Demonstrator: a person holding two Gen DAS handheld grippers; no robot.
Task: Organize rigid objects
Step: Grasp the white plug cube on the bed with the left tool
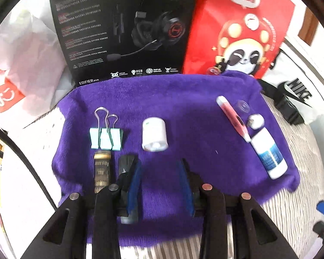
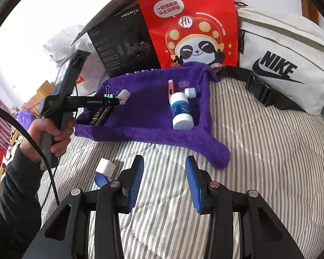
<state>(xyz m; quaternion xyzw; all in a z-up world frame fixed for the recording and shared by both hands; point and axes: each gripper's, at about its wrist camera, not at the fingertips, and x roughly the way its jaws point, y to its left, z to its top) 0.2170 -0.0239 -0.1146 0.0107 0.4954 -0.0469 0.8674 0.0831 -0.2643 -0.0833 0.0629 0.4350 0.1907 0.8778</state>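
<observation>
A purple towel (image 1: 183, 112) lies on the bed. On it are a mint binder clip (image 1: 105, 138), a white cylinder (image 1: 155, 137), a black-and-gold battery (image 1: 101, 172), a small black object (image 1: 126, 166), a pink pen (image 1: 234, 118), a white cap (image 1: 257, 121) and a white bottle with a blue label (image 1: 269, 153). My left gripper (image 1: 161, 185) is open and empty, low over the towel's near edge, just short of the white cylinder. My right gripper (image 2: 164, 181) is open and empty over the striped sheet, short of the towel (image 2: 149, 112). The bottle (image 2: 181, 110) and pen (image 2: 170, 87) also show there.
A black headset box (image 1: 123, 28) and a red panda bag (image 1: 237, 28) stand behind the towel. A white Nike bag (image 2: 287, 64) with a black buckle lies at the right. A white block (image 2: 105, 168) and a blue object (image 2: 102, 180) lie on the striped sheet (image 2: 259, 151).
</observation>
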